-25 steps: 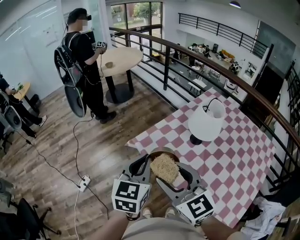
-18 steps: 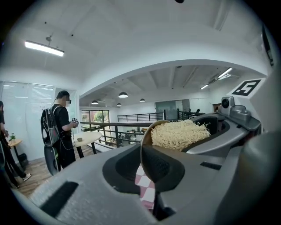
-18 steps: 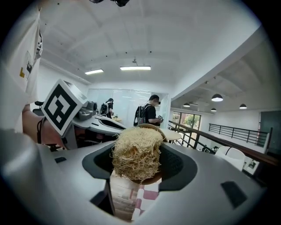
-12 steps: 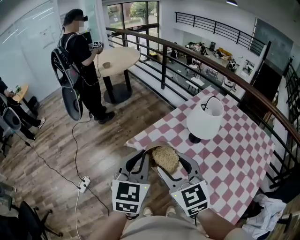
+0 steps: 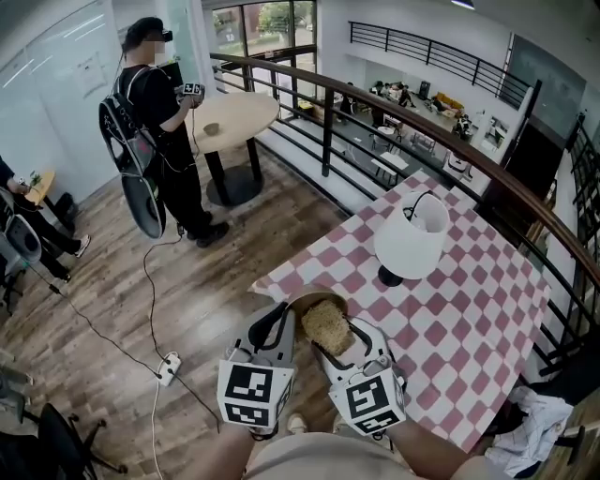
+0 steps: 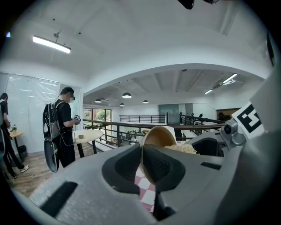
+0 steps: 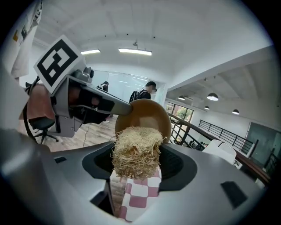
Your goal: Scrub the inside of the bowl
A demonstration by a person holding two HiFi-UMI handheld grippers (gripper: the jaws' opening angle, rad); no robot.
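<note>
The left gripper is held at the near corner of the checked table, on which a white lamp is stood. Its jaws are easing open, with the rim of the tilted brown bowl still pinched between them. The right gripper is clamped on a straw-coloured fibrous scrubber, which is pressed into the bowl's inside.

We get bright, even indoor light: ceiling strip up-left of the fingers in left gripper view, strips above the fingers in right gripper view, daylight through far windows. Shadows soft. Gripper views fisheye-bent, black corners; near finger bodies soft.
</note>
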